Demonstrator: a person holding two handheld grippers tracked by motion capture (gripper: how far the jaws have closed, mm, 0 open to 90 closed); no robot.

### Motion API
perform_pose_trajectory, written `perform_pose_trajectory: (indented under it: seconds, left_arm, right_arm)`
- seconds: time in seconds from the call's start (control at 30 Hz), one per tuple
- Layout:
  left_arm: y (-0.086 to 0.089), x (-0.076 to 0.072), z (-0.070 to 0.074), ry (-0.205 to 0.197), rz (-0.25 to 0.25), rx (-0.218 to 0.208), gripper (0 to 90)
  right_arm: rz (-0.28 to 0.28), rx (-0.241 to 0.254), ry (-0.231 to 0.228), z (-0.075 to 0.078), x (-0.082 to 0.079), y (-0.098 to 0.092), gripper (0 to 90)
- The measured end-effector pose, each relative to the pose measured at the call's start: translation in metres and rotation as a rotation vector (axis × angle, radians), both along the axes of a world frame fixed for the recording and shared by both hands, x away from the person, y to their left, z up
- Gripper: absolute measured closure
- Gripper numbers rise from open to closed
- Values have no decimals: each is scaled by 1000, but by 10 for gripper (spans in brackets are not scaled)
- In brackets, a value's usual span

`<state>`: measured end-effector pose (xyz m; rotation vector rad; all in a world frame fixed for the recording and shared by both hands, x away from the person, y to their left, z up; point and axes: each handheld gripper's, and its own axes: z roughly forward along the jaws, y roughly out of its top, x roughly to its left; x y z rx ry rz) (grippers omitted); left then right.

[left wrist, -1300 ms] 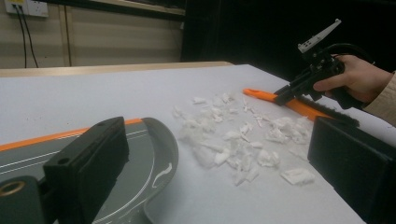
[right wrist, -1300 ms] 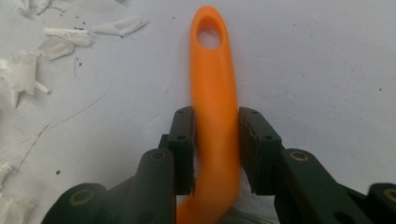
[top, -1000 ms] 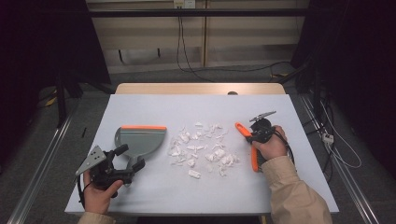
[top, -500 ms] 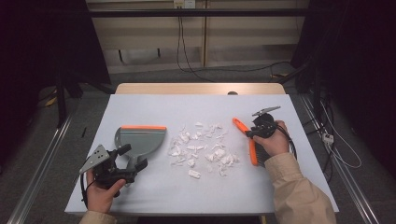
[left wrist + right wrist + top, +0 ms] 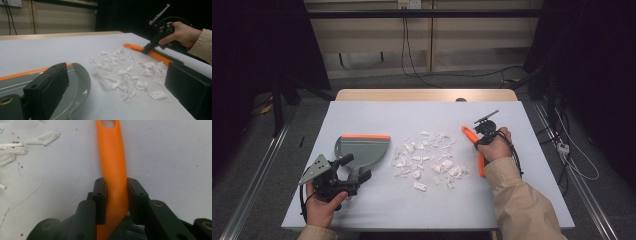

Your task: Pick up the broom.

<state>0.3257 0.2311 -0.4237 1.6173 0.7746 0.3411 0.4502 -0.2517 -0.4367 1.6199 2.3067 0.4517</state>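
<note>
Here, right tongs gripping brush (table's right edge near)

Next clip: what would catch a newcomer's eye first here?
The scatter of white paper scraps in the middle of the table. Right of it, the right gripper has its jaws clamped on the orange brush handle. Left of it lies a grey dustpan with an orange lip, the left gripper open by its handle.

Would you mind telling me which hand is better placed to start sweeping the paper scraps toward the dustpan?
The right. The right gripper is already shut on the orange brush handle, just right of the paper scraps. The left gripper is open by the dustpan, suited to steadying it.
</note>
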Motion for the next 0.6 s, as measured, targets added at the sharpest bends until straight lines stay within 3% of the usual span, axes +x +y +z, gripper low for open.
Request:
perform_pose_trajectory:
  seconds: [0.17,0.37,0.47,0.53,0.6]
  left_arm:
    - [1,-2,0,-3,1,-6,49]
    - [0,-1,5,-20,6,-15,49]
    - [-4,-3,8,-31,0,-25,49]
    - [-10,-3,12,-33,-13,-25,49]
    - [-19,-5,15,-24,-34,-26,49]
  right_arm:
    - [18,69,7,1,1,-10,719]
    - [59,100,-5,2,-1,-15,719]
    - [61,141,-41,7,-6,-21,719]
    - [66,193,-84,12,-11,-28,719]
    - [68,239,-155,17,-22,-35,719]
